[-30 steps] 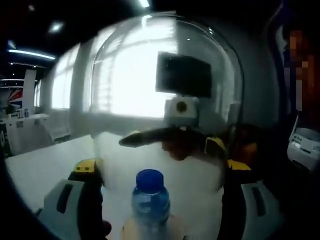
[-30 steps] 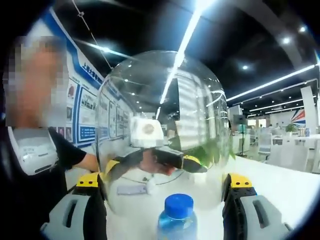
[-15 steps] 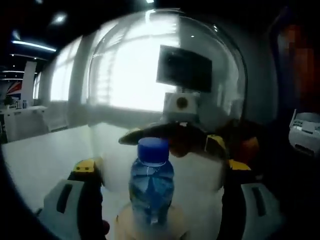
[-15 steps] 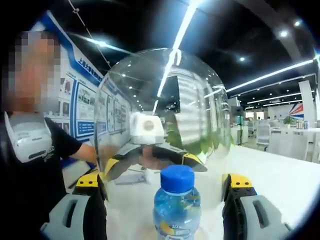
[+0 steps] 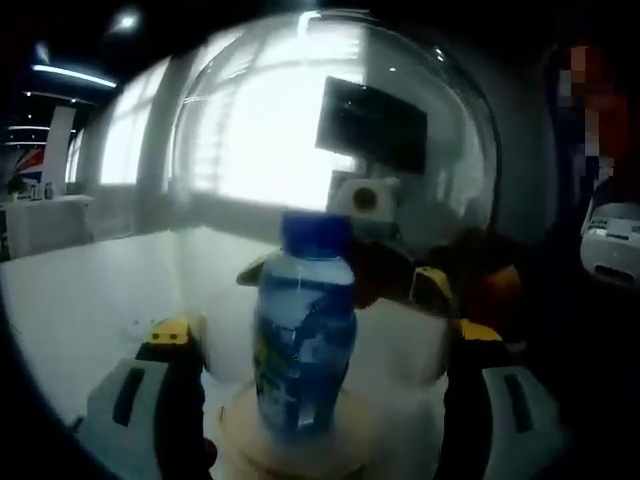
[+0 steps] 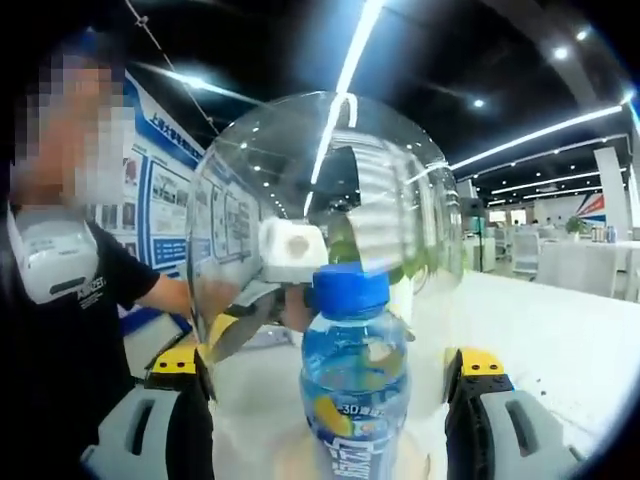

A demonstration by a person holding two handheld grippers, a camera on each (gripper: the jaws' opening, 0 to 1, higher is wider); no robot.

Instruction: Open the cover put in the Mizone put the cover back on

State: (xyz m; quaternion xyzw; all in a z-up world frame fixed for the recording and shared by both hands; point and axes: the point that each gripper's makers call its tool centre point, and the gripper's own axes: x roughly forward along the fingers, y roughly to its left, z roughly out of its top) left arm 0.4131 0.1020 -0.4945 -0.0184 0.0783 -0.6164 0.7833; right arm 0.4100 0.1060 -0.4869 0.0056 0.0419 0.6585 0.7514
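1. The white table (image 5: 90,300) is the biggest thing here, running off toward bright windows in the left gripper view and toward rows of distant furniture in the right gripper view (image 6: 560,330).
2. A person in a black short-sleeved top (image 6: 70,350) stands at the table's edge, one arm reaching in toward the dome.
3. The clear glass dome cover (image 5: 330,150) is pinched between both tools, one on either side of it, its rounded top high and its lower rim down near the jaw tips; in the right gripper view (image 6: 330,200) the ceiling lights streak across it.
4. The left gripper (image 5: 325,380) has its grey, yellow-tipped jaws spread wide and pressed against the dome's walls, so it is clamped on the cover; seen through the glass from the other side it shows as a yellow-tipped claw (image 6: 235,325).
5. The right gripper (image 6: 330,385) grips the cover the same way, jaws set wide against the glass.
6. The Mizone bottle (image 6: 352,390), blue cap up, stands upright inside the dome's outline, between the jaws.
7. Under the bottle sits a round wooden base (image 5: 295,440), pale and blurred.
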